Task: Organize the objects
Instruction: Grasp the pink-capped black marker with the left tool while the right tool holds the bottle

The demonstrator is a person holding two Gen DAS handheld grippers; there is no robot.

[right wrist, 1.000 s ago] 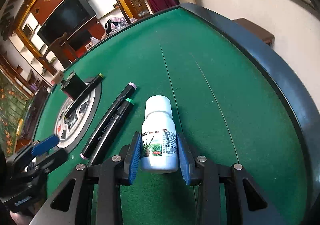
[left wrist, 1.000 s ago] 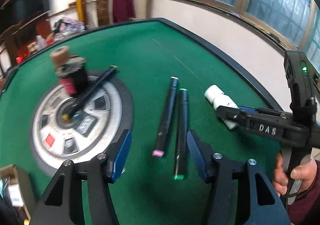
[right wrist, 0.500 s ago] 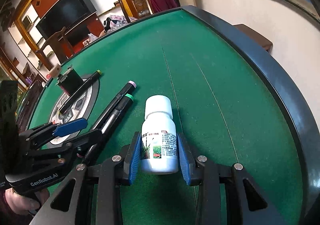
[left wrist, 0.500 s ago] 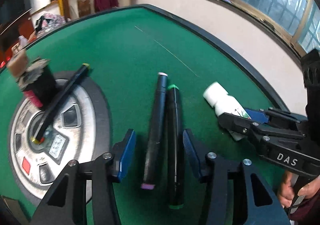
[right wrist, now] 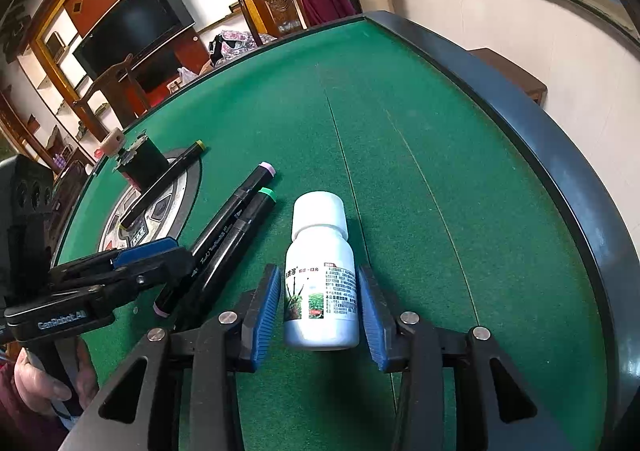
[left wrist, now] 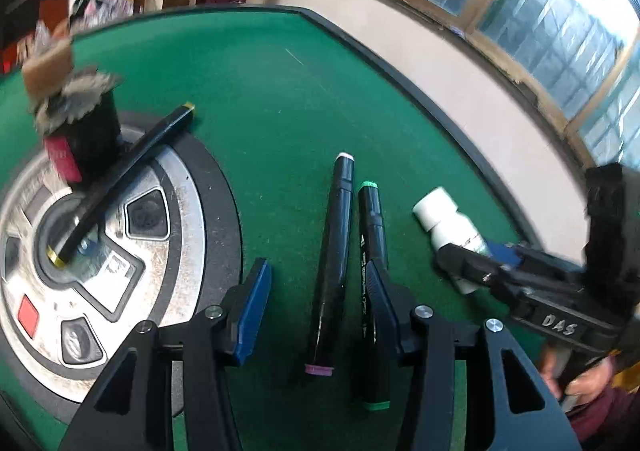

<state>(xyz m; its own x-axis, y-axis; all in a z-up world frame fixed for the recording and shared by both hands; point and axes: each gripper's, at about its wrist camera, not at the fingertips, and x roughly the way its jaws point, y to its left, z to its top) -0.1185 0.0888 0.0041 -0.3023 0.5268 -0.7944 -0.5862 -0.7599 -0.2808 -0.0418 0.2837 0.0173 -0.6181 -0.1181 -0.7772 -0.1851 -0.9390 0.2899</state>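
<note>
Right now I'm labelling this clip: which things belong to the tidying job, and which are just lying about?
Job:
- pink-capped marker
- green-capped marker
- white bottle, between the open right hand-held gripper
- left hand-held gripper, straddling the pink-capped marker

Lying about:
- yellow-tipped marker
- black pot
- round centre panel

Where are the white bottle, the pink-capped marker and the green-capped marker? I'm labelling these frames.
white bottle [right wrist: 320, 291], right wrist view, on its label.
pink-capped marker [left wrist: 334, 263], left wrist view, mid-barrel.
green-capped marker [left wrist: 371, 219], left wrist view, upper barrel.

Three markers [right wrist: 224, 229], one white bottle [right wrist: 320, 275], one black holder [right wrist: 146, 157].
</note>
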